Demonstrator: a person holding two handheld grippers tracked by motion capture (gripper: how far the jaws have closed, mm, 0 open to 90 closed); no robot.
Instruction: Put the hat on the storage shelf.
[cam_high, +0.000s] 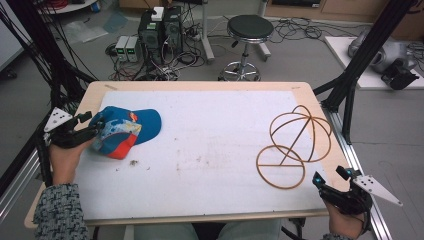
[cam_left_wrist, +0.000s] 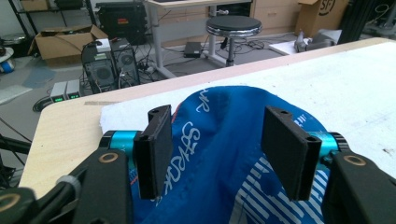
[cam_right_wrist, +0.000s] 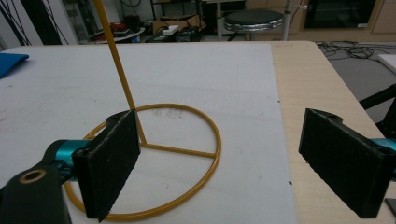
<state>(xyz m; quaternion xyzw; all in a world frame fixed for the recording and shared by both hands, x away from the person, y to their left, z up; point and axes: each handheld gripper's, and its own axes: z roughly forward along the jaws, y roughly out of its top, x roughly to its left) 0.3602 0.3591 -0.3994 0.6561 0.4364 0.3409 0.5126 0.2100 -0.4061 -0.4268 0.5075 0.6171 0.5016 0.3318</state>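
Cap, soft blue fabric w/ orange panel and white print, lies crumpled at the table's left edge on the white mat, w/ the left gripper at its rear and jaws wide around the cloth, not yet pinching. Risk, as I judge it: floppy fabric could bunch or slip from a shallow pinch. Right gripper sits wide open, holding nothing, near the thin yellow wire stand (flat ring base, slim stem, round hoops), which looks light enough to tip if bumped.

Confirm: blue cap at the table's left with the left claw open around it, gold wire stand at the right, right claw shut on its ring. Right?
Not quite. The right claw is open, holding nothing, just short of the gold wire stand, as the right gripper view shows. The rest holds: the blue cap lies left, the left claw open around it.
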